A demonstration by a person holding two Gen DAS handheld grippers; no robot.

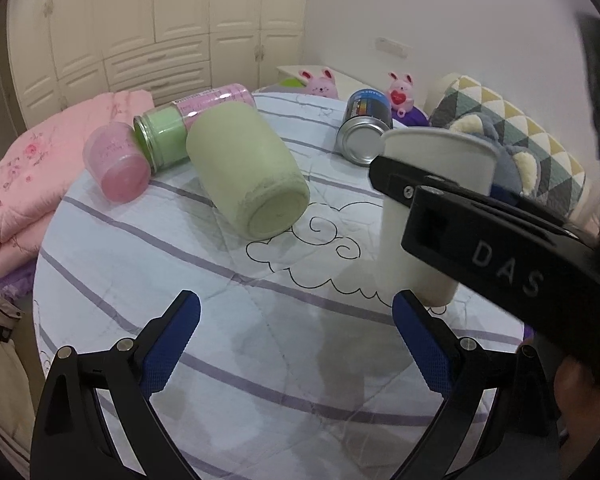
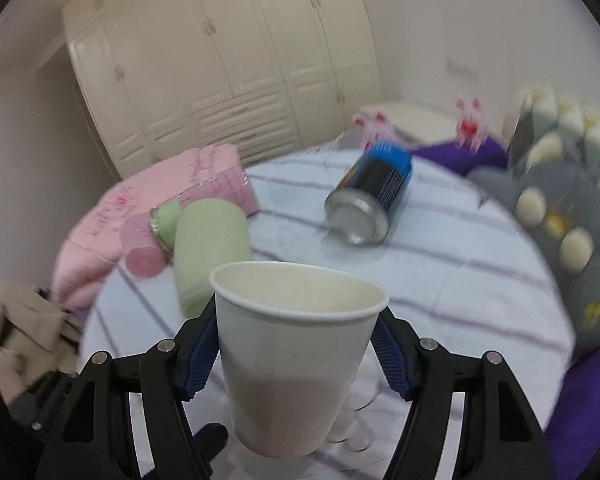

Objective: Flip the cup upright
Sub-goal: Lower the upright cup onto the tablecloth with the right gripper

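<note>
Cup (image 2: 296,356) stands upright, mouth up, between the right tongs (image 2: 296,354), clamped at both sides. Left tongs (image 1: 296,344) gape apart, near-left of it, over the surface (image 1: 228,344).

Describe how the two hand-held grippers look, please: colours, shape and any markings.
Both are black plastic linkages joined by silver pins, and each finger ends in a blue ribbed pad. The left hand-held gripper shows this plainly, as does the right hand-held gripper. From the left view, the right one's black body bears white letters "DAS". No cables or sleeves are visible.
</note>
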